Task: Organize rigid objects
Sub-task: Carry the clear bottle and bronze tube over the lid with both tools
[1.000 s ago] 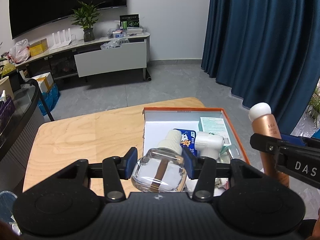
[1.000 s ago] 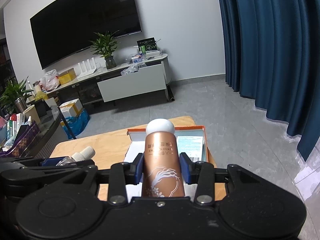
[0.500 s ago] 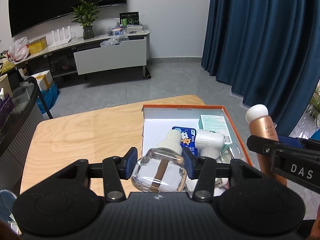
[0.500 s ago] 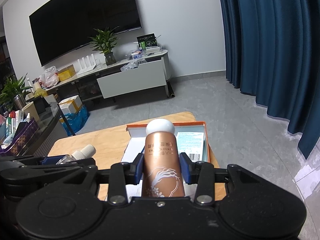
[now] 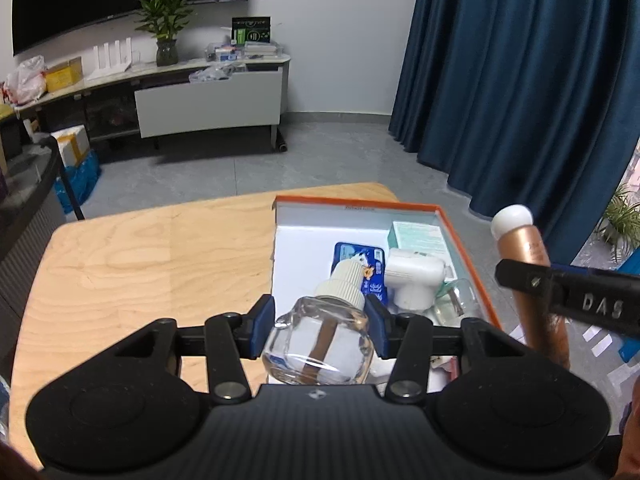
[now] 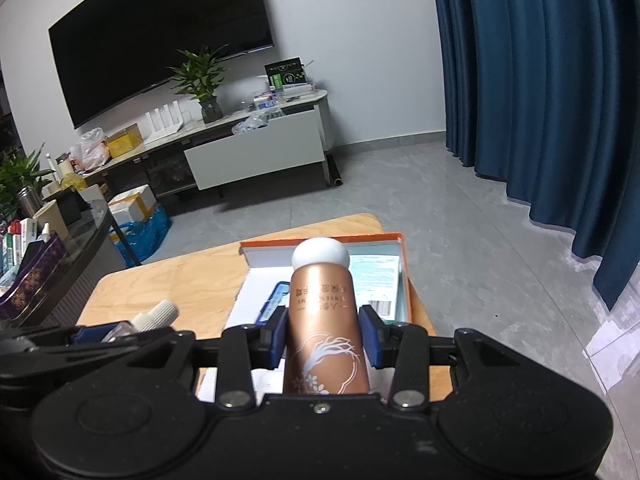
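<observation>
**Wood tabletop, both jaws loaded over the orange box**

Pale wood fills the left of my left wrist view: the tabletop, bare on that side. Moving right, my left gripper has its blue-padded jaws closed on a clear glass bottle with a ribbed white cap and a brown wick inside; I hold it in the air over the near left edge of the orange-rimmed box. Inside the box I see a blue packet, then a white plug-in device just beside it, and a pale green carton against the far right wall. Further right, outside the box rim, the copper bottle with a round white cap stands upright in my right gripper, seen side-on.

From the right wrist view, the left gripper's bottle cap shows at the left edge. At centre, the right gripper has its jaws clamped on the copper bottle, held above the box, cap pointing away from me.
</observation>
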`<state>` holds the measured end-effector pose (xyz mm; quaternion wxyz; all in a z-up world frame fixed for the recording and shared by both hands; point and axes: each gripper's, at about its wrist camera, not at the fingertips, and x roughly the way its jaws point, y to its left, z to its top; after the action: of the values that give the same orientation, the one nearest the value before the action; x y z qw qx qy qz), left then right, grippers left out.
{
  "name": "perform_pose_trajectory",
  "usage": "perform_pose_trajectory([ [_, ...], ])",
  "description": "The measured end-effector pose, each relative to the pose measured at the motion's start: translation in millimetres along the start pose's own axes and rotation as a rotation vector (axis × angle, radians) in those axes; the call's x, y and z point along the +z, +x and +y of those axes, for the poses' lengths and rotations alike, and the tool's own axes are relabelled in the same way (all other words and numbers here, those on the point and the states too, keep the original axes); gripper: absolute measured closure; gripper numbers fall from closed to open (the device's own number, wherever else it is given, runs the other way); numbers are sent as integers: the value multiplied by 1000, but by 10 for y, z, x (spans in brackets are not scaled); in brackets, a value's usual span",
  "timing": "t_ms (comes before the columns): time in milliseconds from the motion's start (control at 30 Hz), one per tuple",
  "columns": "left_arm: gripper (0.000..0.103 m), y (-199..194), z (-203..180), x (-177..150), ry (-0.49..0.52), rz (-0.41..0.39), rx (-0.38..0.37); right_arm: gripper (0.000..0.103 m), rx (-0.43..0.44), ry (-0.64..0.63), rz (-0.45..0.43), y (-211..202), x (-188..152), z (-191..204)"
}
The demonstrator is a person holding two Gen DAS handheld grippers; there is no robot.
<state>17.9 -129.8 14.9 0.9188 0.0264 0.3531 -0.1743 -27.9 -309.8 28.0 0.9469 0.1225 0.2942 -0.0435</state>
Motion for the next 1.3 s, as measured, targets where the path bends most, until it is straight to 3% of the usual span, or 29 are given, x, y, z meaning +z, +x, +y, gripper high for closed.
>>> perform_pose_trajectory([
  [733,54,142,-150,-114,28,10,-81,55,0,7,32,187,41,-149],
  [1300,54,161,-242,-144,54,7,-99,55,-9,21,60,253,21,-166],
])
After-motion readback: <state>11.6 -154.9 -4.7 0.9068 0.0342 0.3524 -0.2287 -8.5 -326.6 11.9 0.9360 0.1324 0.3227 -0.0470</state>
